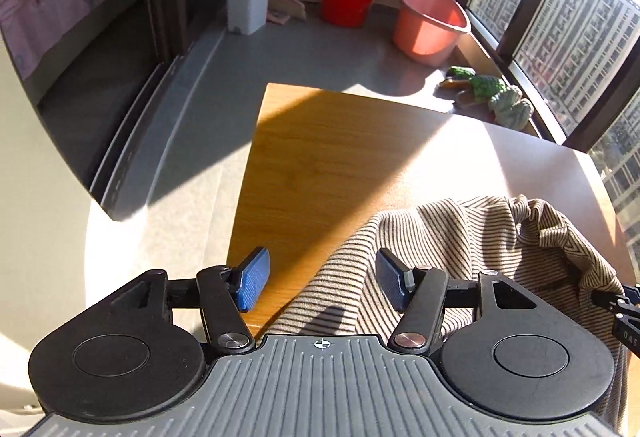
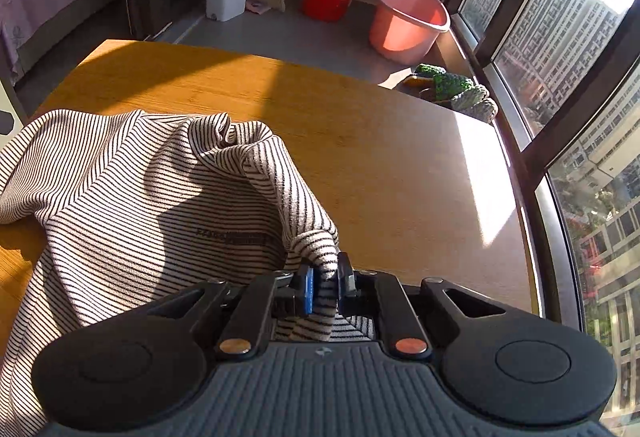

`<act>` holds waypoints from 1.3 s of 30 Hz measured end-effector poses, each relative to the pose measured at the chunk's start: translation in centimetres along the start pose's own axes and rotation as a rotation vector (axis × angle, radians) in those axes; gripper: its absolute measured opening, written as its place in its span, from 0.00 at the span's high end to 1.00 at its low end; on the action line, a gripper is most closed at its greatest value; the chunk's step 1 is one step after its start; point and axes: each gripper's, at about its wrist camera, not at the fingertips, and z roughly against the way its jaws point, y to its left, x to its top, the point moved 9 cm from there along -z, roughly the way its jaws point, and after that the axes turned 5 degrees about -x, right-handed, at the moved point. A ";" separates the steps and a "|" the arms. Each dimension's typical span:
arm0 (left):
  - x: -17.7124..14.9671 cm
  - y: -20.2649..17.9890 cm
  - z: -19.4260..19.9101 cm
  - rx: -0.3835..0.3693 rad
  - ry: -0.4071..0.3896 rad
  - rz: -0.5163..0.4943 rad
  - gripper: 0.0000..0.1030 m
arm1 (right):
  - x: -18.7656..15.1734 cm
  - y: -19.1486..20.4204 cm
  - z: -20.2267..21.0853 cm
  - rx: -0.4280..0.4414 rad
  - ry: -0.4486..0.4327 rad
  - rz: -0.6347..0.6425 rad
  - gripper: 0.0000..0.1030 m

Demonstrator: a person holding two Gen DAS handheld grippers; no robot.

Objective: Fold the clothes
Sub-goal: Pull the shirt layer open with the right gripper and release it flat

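Striped shirt (image 2: 132, 189) lies crumpled on the wooden table (image 2: 360, 141), partly hanging over the near edge. The right gripper (image 2: 324, 287) is closed on a bunched fold of its fabric. The left gripper (image 1: 320, 283) stands open above the cloth's left edge, holding nothing. To fold well, I think the left should pinch the matching edge, then both pull the cloth flat before any fold.

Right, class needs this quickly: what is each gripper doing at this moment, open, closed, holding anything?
Left gripper: open, nothing clamped; the striped garment lies beneath its pads.
Right gripper: shut on a fold of the striped garment.
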 end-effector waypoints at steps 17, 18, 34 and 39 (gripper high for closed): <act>-2.4 -9.4 -0.5 -0.073 0.012 -0.069 0.28 | 4.2 -9.6 -7.3 0.010 -0.086 -0.082 0.91; -2.4 -10.0 -1.2 -0.059 0.015 -0.071 0.28 | 4.3 -9.1 -6.5 0.065 -0.094 -0.081 0.75; -6.7 -14.3 -5.7 -0.050 0.124 0.057 0.25 | 2.3 -8.1 -5.2 0.288 -0.078 0.036 0.89; -5.7 -14.5 -7.1 -0.072 0.103 0.045 0.42 | 1.2 -10.1 -10.6 0.208 -0.001 0.075 0.87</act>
